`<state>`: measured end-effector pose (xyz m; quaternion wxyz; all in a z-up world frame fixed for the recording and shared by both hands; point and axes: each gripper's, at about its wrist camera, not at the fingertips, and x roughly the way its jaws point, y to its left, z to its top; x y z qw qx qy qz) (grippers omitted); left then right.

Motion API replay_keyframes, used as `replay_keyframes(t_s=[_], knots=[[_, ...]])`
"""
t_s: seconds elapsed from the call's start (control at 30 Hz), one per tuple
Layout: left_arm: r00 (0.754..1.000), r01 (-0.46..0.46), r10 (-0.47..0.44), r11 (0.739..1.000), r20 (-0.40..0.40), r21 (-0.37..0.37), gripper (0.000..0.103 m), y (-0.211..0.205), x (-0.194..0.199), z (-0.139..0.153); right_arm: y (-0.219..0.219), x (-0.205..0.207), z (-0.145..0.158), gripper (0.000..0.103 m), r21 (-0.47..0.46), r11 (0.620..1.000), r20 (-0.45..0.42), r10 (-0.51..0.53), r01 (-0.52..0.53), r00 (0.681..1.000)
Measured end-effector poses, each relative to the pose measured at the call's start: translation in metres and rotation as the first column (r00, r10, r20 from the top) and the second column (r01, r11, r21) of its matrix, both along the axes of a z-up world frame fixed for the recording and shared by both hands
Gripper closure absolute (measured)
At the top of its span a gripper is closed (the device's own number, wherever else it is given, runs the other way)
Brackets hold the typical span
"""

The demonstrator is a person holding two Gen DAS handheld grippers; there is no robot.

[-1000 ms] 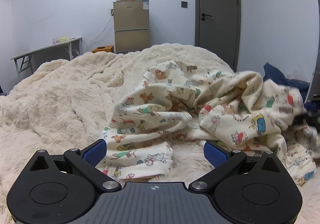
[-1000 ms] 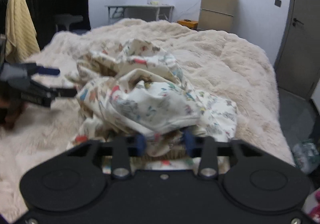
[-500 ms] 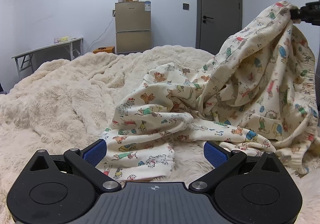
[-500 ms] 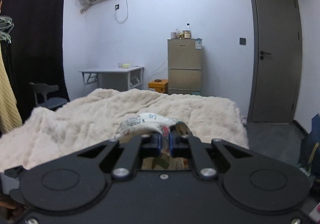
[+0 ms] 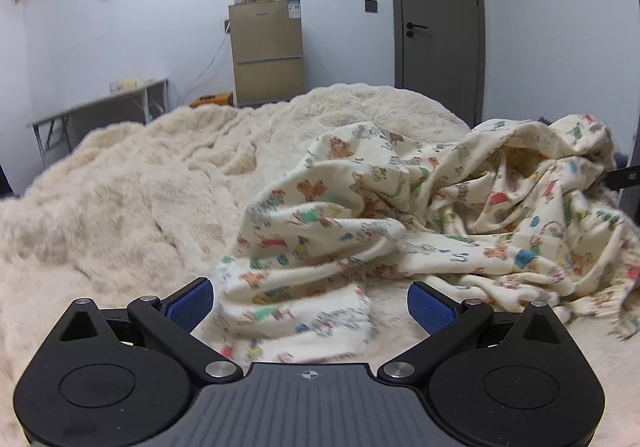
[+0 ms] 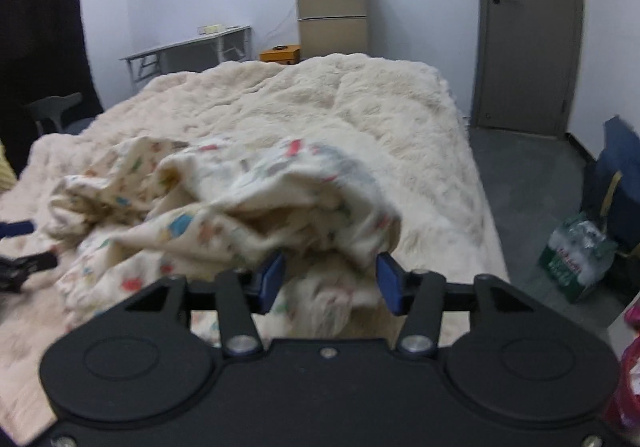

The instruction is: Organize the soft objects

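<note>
Printed cloth point(image 5: 420, 223) crumpled on fluffy blanket point(image 5: 132, 199); both claws spread.

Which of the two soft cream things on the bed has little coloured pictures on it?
The crumpled cartoon-print cotton sheet, dotted with small coloured animals. The fluffy cream fur blanket under it is plain and shaggy, with no pattern.

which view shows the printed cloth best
The left wrist view: the printed cloth lies spread and mostly sharp there. In the right wrist view it is blurred and partly hidden behind the right claw.
</note>
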<state>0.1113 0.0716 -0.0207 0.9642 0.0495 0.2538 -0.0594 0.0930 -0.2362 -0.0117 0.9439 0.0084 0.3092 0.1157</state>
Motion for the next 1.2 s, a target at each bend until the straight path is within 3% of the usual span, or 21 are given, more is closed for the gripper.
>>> replay_keyframes(t_s=[0.07, 0.13, 0.2, 0.3, 0.43, 0.47, 0.5, 0.6, 0.63, 0.7, 0.77, 0.8, 0.83, 1.03, 1.2], knots=[[1.0, 0.003, -0.004, 1.0, -0.024, -0.023, 0.0, 0.004, 0.005, -0.003, 0.005, -0.005, 0.009, 0.039, 0.011, 0.995, 0.001, 0.097, -0.097, 0.995], [1.0, 0.012, -0.012, 1.0, -0.005, -0.029, 0.0, 0.007, 0.009, 0.001, 0.014, -0.01, 0.016, 0.023, -0.011, 0.988, 0.002, 0.156, -0.156, 0.988], [1.0, 0.02, -0.019, 0.999, 0.023, -0.03, 0.0, 0.009, 0.014, 0.007, 0.033, -0.013, 0.018, 0.021, -0.071, 0.978, 0.012, 0.196, -0.194, 0.981], [0.997, 0.026, -0.026, 1.0, 0.078, 0.001, 0.0, 0.006, 0.025, 0.016, 0.048, -0.007, 0.017, 0.023, -0.128, 0.982, 0.036, 0.142, -0.136, 0.989], [0.992, 0.093, -0.096, 0.995, 0.08, 0.037, 0.005, 0.0, 0.048, 0.018, 0.024, 0.006, 0.014, 0.024, -0.079, 0.997, 0.085, -0.016, 0.022, 0.996], [0.991, 0.104, -0.108, 0.993, 0.073, 0.059, 0.021, -0.002, 0.055, 0.015, 0.012, 0.01, 0.011, 0.024, -0.08, 0.994, 0.099, -0.072, 0.08, 0.993], [0.992, 0.101, -0.106, 0.992, 0.063, 0.078, 0.044, -0.004, 0.062, 0.013, 0.005, 0.013, 0.009, 0.024, -0.08, 0.991, 0.102, -0.101, 0.11, 0.99], [0.993, 0.098, -0.103, 0.993, 0.057, 0.072, 0.079, -0.004, 0.066, 0.013, -0.028, 0.028, -0.005, 0.024, 0.005, 0.986, 0.074, -0.167, 0.167, 0.983], [0.992, 0.101, -0.106, 0.993, 0.069, 0.065, 0.083, -0.003, 0.065, 0.016, -0.034, 0.032, -0.009, 0.025, 0.033, 0.987, 0.054, -0.162, 0.16, 0.985], [0.991, 0.097, -0.102, 0.994, 0.092, 0.055, 0.09, -0.001, 0.062, 0.021, -0.04, 0.042, -0.021, 0.031, 0.085, 0.987, 0.018, -0.138, 0.136, 0.99], [0.985, 0.073, -0.075, 0.997, 0.155, 0.021, 0.091, 0.009, 0.054, 0.034, -0.044, 0.053, -0.033, 0.051, 0.144, 0.983, -0.004, -0.116, 0.115, 0.993], [0.981, 0.055, -0.055, 0.998, 0.186, 0.004, 0.092, 0.015, 0.05, 0.04, -0.045, 0.055, -0.035, 0.079, 0.162, 0.981, -0.01, -0.106, 0.107, 0.994], [0.974, 0.033, -0.028, 0.999, 0.224, -0.021, 0.092, 0.024, 0.043, 0.05, -0.046, 0.054, -0.034, 0.09, 0.19, 0.976, -0.004, -0.102, 0.101, 0.995], [0.915, -0.059, 0.11, 0.988, 0.389, -0.141, 0.093, 0.07, 0.005, 0.101, -0.062, 0.034, -0.002, 0.096, 0.303, 0.95, 0.124, -0.123, 0.081, 0.985], [0.869, -0.088, 0.168, 0.978, 0.465, -0.187, 0.093, 0.088, -0.023, 0.123, -0.071, 0.004, 0.044, 0.097, 0.306, 0.95, 0.286, -0.154, 0.062, 0.946]])
